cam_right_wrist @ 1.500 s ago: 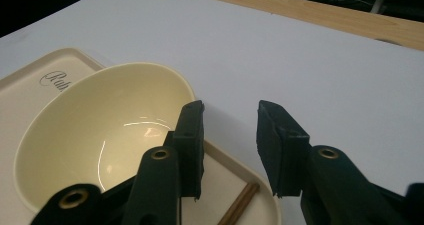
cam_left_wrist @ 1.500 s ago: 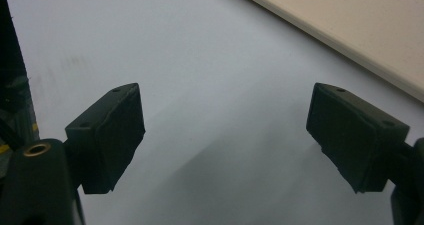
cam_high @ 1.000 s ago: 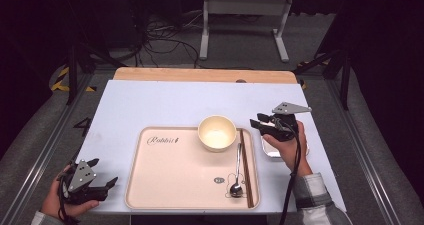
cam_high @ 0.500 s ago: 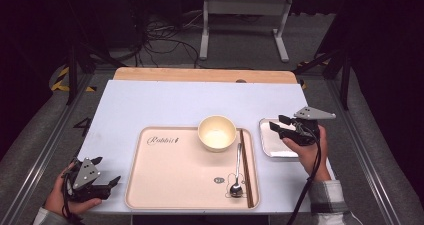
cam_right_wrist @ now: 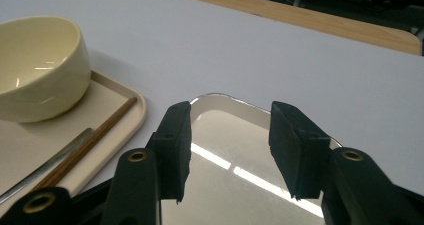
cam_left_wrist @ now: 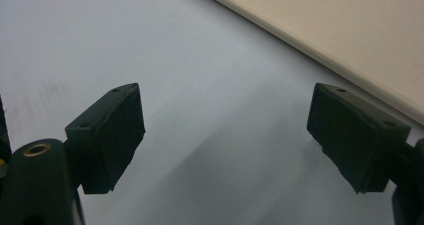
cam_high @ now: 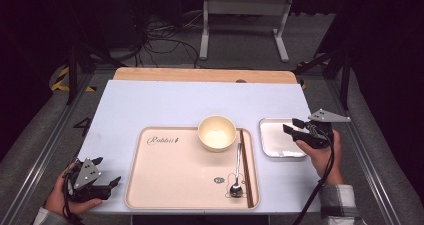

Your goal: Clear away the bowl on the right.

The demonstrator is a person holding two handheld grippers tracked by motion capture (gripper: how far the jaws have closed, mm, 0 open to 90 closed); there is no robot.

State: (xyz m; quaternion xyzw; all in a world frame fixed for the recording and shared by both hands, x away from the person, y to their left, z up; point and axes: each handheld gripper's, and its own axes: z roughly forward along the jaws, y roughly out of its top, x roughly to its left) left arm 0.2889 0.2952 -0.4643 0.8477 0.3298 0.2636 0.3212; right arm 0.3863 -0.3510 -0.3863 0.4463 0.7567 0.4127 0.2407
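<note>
Fingers of my right gripper [cam_right_wrist: 227, 150] have just been opening and hang apart, empty, over the steel plate [cam_high: 280, 139] lying on the desk [cam_high: 165, 105] beside the tray [cam_high: 170, 185]. Left gripper [cam_left_wrist: 225, 135] rests spread and empty. Next grip should probably take the plate's near rim squarely, low, before lifting.

text: "Rabbit" in dark script | on: beige tray [cam_high: 165, 177], far-left corner of its surface, left of the bowl [cam_high: 217, 133] | second mark: small dark round sticker on the tray [cam_high: 218, 180], near side, just left of the spoon [cam_high: 236, 187], too small to read | other lettering: none legible
</note>
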